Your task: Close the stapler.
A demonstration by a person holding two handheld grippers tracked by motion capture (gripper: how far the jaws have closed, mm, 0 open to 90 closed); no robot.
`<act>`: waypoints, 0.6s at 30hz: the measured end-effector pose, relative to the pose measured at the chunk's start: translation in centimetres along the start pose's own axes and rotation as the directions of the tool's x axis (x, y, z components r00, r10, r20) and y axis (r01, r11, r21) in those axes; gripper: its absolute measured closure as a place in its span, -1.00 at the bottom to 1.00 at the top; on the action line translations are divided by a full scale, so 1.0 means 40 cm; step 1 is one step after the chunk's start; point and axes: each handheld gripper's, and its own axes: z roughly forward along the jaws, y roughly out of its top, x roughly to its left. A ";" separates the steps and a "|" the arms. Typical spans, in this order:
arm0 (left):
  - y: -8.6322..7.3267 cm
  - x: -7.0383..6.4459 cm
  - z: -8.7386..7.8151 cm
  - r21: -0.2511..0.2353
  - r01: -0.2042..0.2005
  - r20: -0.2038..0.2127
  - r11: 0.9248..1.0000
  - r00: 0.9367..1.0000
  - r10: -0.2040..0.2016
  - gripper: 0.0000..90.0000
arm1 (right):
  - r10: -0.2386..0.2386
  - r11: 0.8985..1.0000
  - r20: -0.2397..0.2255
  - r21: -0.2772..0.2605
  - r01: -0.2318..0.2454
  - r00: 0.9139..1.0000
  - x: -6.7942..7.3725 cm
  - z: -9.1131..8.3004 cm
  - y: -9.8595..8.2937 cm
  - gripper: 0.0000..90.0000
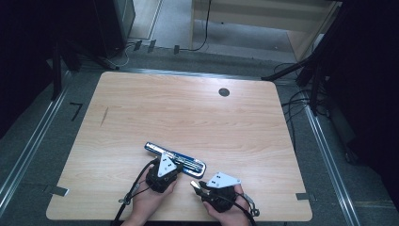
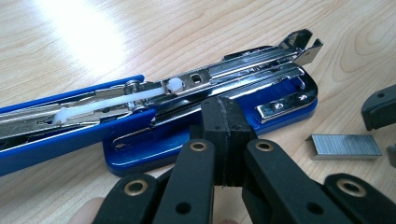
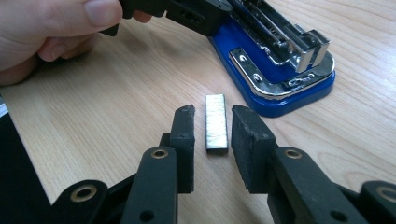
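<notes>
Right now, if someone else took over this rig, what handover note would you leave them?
Left gripper: jaws shut, resting against the near edge of the blue stapler, apparently steadying its base.
Right gripper: open, jaws either side of the staple strip, not yet closed on it.
Stapler: lying on the wooden table, swung open, its metal magazine exposed.
Staple strip: flat on the table just beside the stapler's front end, apart from it.
Done: stapler opened, right gripper lined up on the strip.
Left, probably: close on the strip, lift it, load it into the magazine, shut the stapler.
</notes>
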 end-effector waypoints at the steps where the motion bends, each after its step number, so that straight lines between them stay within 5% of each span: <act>1: 0.000 0.001 0.000 0.001 -0.001 0.000 1.000 1.000 0.001 1.00 | -0.006 1.000 0.001 0.002 0.006 1.000 0.000 0.002 0.000 0.59; 18: 0.000 0.000 0.000 0.000 -0.001 0.000 1.000 1.000 0.001 1.00 | -0.050 0.999 0.039 0.011 0.050 0.998 0.001 0.024 -0.006 0.76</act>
